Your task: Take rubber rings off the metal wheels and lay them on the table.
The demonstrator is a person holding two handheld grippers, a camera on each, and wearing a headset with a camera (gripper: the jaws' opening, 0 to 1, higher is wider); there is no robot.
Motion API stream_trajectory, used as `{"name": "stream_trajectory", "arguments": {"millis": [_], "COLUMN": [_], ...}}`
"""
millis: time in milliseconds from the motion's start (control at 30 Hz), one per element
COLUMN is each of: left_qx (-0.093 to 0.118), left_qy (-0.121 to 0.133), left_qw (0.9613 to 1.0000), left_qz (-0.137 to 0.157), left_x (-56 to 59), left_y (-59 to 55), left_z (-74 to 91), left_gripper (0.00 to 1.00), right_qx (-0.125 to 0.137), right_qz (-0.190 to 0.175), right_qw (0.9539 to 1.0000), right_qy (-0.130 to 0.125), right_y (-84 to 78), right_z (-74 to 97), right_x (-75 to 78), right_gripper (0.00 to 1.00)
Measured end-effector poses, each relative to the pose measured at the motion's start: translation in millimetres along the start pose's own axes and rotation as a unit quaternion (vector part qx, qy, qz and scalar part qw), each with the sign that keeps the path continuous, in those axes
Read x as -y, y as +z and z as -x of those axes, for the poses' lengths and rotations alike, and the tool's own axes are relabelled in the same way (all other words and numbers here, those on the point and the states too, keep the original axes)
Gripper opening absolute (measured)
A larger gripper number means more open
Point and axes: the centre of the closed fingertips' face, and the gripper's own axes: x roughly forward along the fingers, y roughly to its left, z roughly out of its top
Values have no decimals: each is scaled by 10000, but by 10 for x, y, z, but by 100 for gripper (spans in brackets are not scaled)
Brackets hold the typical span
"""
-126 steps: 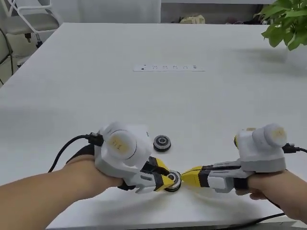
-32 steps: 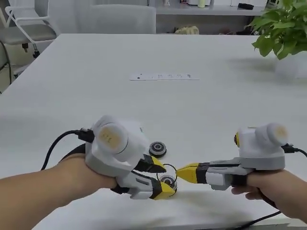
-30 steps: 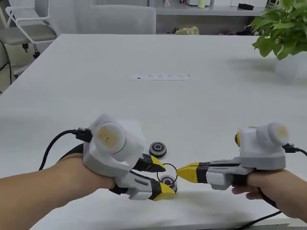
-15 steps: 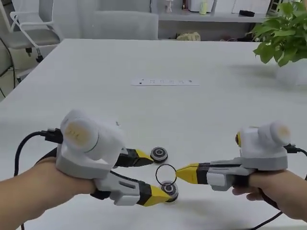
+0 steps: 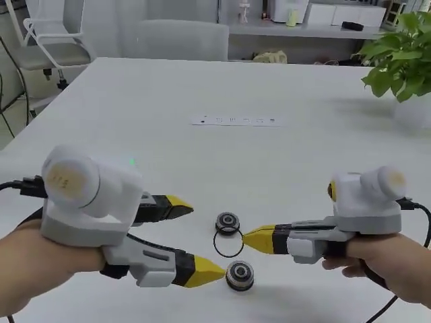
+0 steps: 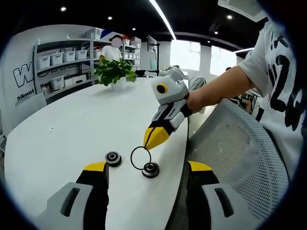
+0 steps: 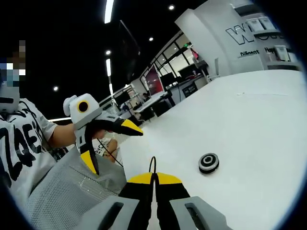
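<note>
Between right tool (image 7: pixel 153 175) tips, rubber ring (image 7: pixel 152 164) edge-on, mostly hidden

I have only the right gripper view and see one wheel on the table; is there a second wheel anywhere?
Observer: Yes, a second wheel lies on the table nearer the person, just off the lower tip of the left gripper.
Operator: Thank you. The ring looks like a thin line to me; is it whole?
Observer: Yes, in the left gripper view the ring is a full loop pinched in the shut tongs of the right gripper, with only table inside it.
</note>
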Motion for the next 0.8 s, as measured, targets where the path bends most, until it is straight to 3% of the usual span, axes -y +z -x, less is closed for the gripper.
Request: {"name": "stream_trajectory", "arguments": {"millis": [467, 800], "left_qx": [190, 171], "left_qy": [326, 538], "left_qw": [9991, 9979], "left_qz": [189, 324], "left_x": [-150, -255], "left_y": [-18, -134], "left_z": [200, 359], "left_gripper": [71, 76], "right_qx": [-20, -163], "right_qz": [36, 62], "right_qw": [10000, 9998], "right_qy": [31, 72], "right_y": [102, 90], "right_z": [-190, -370], "right_x": [74, 119], "right_gripper": [0, 0]}}
